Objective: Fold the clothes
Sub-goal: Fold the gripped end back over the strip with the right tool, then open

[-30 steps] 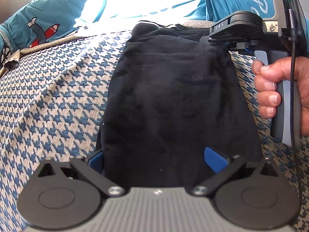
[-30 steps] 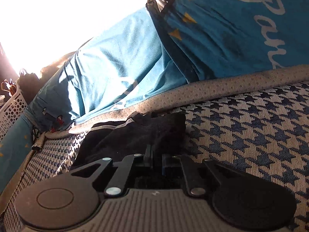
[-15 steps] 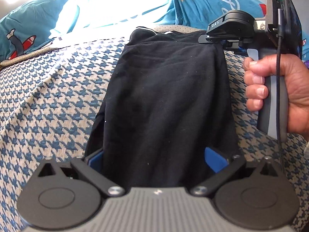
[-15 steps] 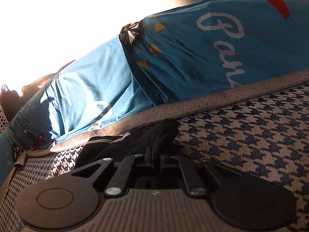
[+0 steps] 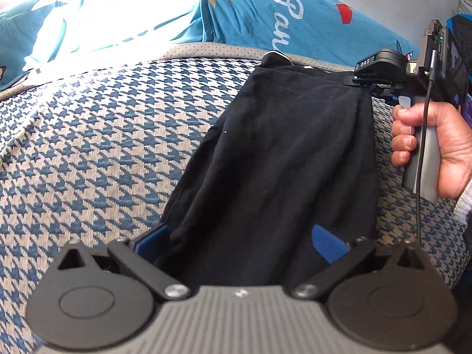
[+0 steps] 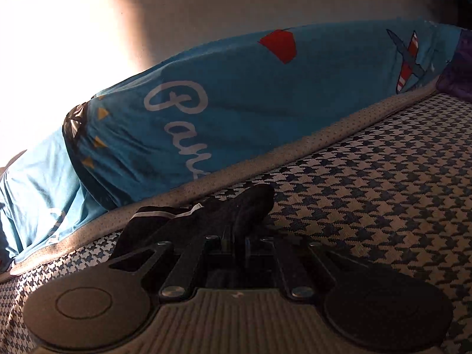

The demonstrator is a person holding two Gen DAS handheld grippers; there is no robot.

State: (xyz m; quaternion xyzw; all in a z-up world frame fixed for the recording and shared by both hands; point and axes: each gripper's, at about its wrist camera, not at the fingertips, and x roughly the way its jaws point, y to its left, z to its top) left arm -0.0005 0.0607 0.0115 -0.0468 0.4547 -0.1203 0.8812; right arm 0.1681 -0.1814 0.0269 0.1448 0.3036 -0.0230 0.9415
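Both tongs are working the black garment [image 5: 280, 177]. Your left gripper [image 5: 240, 243] is sitting apart around its near end. Your right gripper [image 6: 239, 236] is pinching its far corner.

- The left wrist view looks forward from close above the left tongs [image 5: 240, 243], along the black garment [image 5: 283, 159] on the houndstooth bed cover [image 5: 97, 153], toward the blue pillow [image 5: 309, 20].
- The right wrist view sits low on the bed, facing the same pillow [image 6: 265, 109] close up.
- Both views share garment [image 6: 236, 212], bed cover [image 6: 383, 183] and pillow; the left view also catches the right tongs [image 5: 373, 87] and hand [image 5: 433, 147].
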